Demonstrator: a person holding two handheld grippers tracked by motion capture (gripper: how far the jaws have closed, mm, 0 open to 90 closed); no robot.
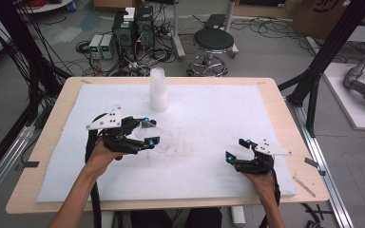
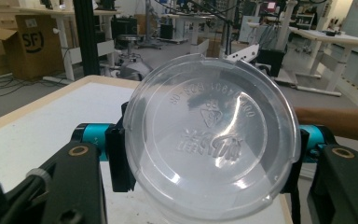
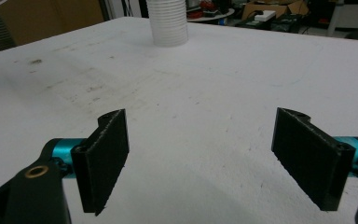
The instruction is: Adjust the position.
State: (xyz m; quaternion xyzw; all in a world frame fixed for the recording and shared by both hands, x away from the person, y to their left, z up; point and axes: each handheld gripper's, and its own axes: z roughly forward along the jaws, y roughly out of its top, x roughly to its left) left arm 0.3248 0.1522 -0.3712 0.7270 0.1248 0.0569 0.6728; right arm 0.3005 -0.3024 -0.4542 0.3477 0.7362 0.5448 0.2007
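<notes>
Item one: a clear plastic lid, round, with raised lettering moulded into its face. It was pinched at its two opposite edges between the jaws of the left gripper, and stood on edge, its face turned toward that gripper's camera. In the high view the lid was held just above the left-centre of the tabletop, which was covered by a white, lightly soiled sheet.

Item two: the right gripper, resting low near the right front of the tabletop, well apart from the left. Its jaws were spread wide with nothing between them; the right gripper view showed bare sheet in the gap.

Item three: a tall stack of white cups, upright at the far middle of the tabletop, beyond the lid and apart from both grippers.
</notes>
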